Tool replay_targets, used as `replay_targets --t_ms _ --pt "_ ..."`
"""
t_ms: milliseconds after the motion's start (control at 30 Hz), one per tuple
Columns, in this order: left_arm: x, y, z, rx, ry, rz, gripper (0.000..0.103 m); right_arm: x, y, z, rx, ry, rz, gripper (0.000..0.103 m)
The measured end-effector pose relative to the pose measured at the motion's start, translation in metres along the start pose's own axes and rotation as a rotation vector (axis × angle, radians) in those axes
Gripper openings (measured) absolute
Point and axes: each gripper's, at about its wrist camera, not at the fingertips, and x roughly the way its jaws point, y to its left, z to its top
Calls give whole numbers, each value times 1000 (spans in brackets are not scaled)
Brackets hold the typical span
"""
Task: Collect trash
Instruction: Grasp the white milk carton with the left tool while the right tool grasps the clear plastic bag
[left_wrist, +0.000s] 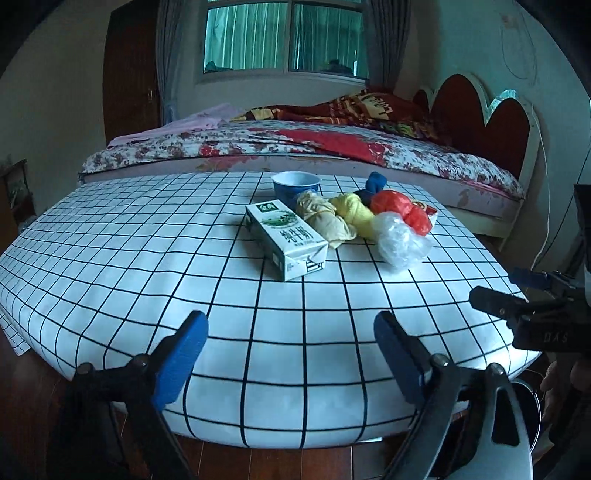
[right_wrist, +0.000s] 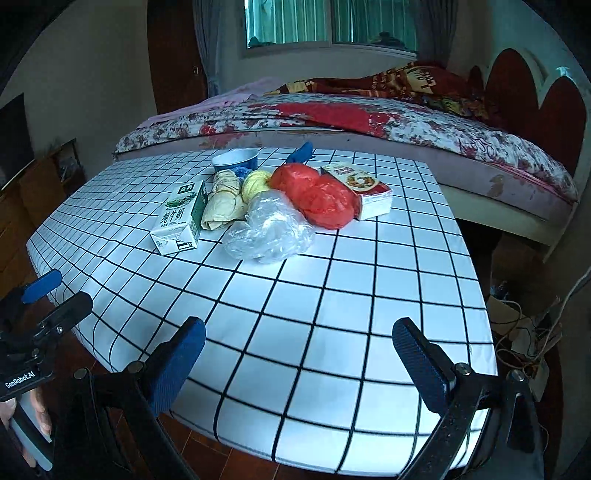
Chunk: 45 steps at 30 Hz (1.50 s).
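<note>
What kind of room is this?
It looks like a bedroom. There is a big bed with a flowery cover, a heart-shaped headboard and a curtained window behind the checked table.

Glossy gridded tablecloth (right_wrist: 332, 295); crinkled clear plastic bag (right_wrist: 269, 229); printed paper milk carton (left_wrist: 288, 240); shiny red bag (right_wrist: 325, 199)

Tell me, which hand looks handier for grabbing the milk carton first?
Probably the left: the milk carton sits nearly straight ahead of the left gripper, with bare tablecloth between; it is off to the side for the right gripper.
</note>
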Motion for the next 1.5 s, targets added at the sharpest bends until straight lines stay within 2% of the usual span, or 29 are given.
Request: replay_targets --t_ms 100,200,267,367,400,467,667,733,767,933,1033,1100,1167,1333,1500 --pt "21 0 11 -5 13 -7 80 21 2 16 -11 11 32 102" --pt "39 3 19 -38 25 -16 77 39 1 28 -17 30 66 99" --pt "49 4 23 -62 33 -20 77 49 0 37 -8 37 90 92" --pt "63 -1 28 -65 42 -20 77 64 -3 48 -2 43 100 91" --pt "68 -1 30 -61 46 -20 77 69 -4 50 2 50 110 90" --pt "79 -5 35 -55 61 -14 76 80 -7 54 9 68 118 80" --pt "108 -8 48 -86 120 -20 72 100 -10 60 27 98 151 76" --pt "115 -8 51 -87 141 -4 72 106 -8 59 19 110 153 73" --pt "119 -7 50 -86 156 5 69 109 -8 58 21 120 156 71" --pt "116 7 47 -81 168 6 66 113 -6 54 6 126 168 62" --pt "112 17 43 -78 155 -19 65 111 -1 54 -2 115 169 58" --pt "108 20 40 -67 151 -26 63 109 1 53 -10 110 172 45" --pt "103 22 38 -56 139 -30 62 106 4 53 -29 97 169 40" --pt "87 20 29 -2 102 -25 60 96 4 49 -43 80 178 36" --pt "78 27 17 -6 101 -9 59 85 4 41 -66 85 171 36"
